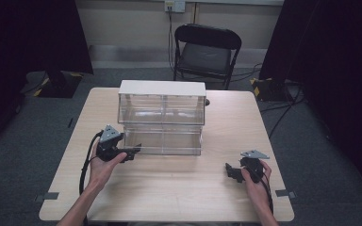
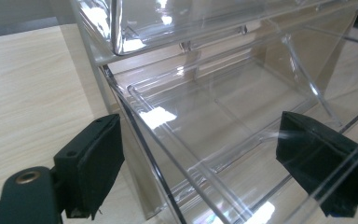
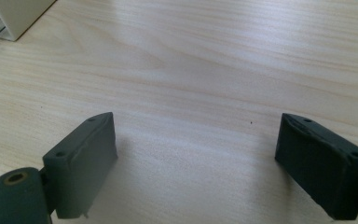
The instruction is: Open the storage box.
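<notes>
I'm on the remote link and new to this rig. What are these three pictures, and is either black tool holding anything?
There is no robot here: a person at a wooden table holds a hand-held two-jaw gripper in each hand. The high view looks down from above the person's side. The left gripper sits at the lower left corner of a clear plastic drawer cabinet with a white top. The right gripper is over bare table, well apart from the cabinet.

The other two pictures come from cameras riding on the grippers, looking along their black jaws. In the left gripper view the jaws stand wide open on either side of the clear wall of the lower drawer, not closed on it. In the right gripper view the jaws are open over bare wood. Nothing is held.
</notes>
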Available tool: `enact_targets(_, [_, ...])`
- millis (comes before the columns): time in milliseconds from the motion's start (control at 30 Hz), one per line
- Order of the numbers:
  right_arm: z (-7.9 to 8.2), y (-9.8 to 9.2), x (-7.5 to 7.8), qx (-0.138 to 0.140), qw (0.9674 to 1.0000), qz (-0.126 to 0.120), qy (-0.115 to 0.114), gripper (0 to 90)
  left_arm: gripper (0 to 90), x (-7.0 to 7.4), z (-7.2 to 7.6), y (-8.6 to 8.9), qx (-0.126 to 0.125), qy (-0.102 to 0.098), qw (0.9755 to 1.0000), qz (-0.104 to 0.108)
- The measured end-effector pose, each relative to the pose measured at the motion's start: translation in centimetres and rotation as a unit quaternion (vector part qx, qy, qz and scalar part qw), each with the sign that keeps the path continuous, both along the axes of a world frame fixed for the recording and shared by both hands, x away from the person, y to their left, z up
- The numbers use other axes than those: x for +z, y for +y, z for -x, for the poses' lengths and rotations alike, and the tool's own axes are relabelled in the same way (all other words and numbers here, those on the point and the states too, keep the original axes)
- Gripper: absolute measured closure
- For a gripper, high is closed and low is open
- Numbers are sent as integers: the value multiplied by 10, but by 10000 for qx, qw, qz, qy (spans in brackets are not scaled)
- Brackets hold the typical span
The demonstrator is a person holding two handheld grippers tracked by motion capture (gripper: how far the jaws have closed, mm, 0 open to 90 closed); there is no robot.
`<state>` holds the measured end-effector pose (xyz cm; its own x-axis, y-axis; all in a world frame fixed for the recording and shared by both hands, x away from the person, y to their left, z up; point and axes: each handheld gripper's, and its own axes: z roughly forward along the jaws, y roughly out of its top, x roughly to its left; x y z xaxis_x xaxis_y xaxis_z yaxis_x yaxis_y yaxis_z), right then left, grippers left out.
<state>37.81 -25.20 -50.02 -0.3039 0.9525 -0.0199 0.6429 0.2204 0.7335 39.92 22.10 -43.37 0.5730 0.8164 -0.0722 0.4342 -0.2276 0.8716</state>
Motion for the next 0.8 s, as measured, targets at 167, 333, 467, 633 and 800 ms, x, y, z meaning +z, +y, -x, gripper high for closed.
enact_targets(167, [0, 0, 0, 0, 10000, -1, 0, 117, 135, 5, -2, -1, 59, -65, 9999, 116])
enact_targets(333, [0, 0, 0, 0, 10000, 0, -1, 117, 141, 9, -3, -1, 30, -108, 9999, 100])
enact_targets(467, [0, 0, 0, 0, 10000, -1, 0, 117, 146, 11, -4, -2, 29, -98, 9999, 90])
enact_targets(633, [0, 0, 0, 0, 10000, -2, 1, 117, 148, 11, -4, -1, 2, -104, 9999, 29])
enact_targets(800, [0, 0, 0, 0, 10000, 0, 0, 117, 148, 11, -5, 0, 41, -70, 9998, 162])
